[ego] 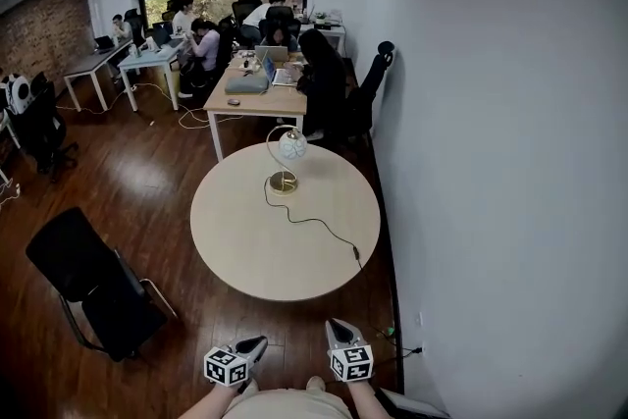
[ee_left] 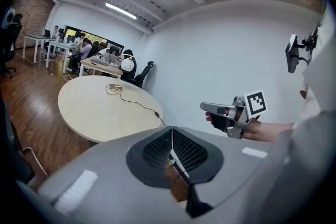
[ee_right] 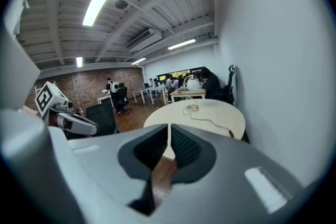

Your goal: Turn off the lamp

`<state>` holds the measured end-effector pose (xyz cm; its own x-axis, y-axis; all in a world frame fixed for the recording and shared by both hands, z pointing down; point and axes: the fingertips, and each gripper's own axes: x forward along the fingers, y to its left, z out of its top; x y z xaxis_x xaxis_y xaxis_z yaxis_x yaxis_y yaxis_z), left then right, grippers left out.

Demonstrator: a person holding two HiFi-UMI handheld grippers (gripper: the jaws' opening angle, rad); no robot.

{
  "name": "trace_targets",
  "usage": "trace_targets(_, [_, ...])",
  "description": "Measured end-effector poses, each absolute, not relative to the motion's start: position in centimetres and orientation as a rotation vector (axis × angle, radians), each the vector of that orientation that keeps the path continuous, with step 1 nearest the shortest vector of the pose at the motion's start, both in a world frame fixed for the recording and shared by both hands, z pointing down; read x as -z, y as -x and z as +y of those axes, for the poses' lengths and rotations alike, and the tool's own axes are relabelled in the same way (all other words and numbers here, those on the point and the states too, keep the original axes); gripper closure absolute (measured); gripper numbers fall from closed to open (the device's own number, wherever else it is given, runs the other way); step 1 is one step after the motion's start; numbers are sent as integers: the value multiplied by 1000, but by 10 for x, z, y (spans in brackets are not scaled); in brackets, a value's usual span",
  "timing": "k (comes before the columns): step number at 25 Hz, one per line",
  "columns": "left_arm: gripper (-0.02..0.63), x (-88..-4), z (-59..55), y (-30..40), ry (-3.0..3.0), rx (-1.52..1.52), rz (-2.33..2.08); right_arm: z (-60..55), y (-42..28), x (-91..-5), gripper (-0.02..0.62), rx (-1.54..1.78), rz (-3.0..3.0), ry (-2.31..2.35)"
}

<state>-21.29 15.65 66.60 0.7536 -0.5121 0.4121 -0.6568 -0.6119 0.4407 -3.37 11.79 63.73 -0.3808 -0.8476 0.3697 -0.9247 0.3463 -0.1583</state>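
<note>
1. The lamp (ego: 292, 145) stands on the far part of the round table (ego: 245, 250). Its white globe hangs from a curved stem over a round brass base.
2. A black cord (ego: 316, 222) runs from the base across the tabletop towards the edge on the wall side. It has a small dark inline piece near that edge.
3. Apart from the lamp and its cord, the tabletop is bare.
4. The white wall (ego: 491, 162) stands just beside the table's right edge. A black chair (ego: 88, 280) stands near the left edge, with wooden floor (ego: 147, 172) around it.
5. Beyond the lamp, a long desk (ego: 257, 99) with seated people stands close to the table's far edge.
6. A strip of floor lies open between the table's near edge and the person.
7. Both hands are held low and close to the body, side by side and apart. Each tool points forward towards the table and tilts slightly downward.
8. The fingers of the left gripper (ego: 257, 342) are pressed together with nothing between them.
9. The fingers of the right gripper (ego: 340, 326) are almost closed, with a thin slit between them, and they hold nothing.
10. The lamp is well apart from both pairs of fingers, across the table. In the right gripper view it sits just right of the line of the fingers; in the left gripper view it is up and to the left.
</note>
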Motion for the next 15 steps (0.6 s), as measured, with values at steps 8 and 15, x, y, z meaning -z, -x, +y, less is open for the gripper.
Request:
trace_targets(8, [600,-665,153,247,-2405,-320,-845,136,68,-661,575,-463,-2297,-1543])
trace_targets(15, [598,-635,99,279,-2451,-272,-905,86,83,-648,580,-348,-2204,-1432])
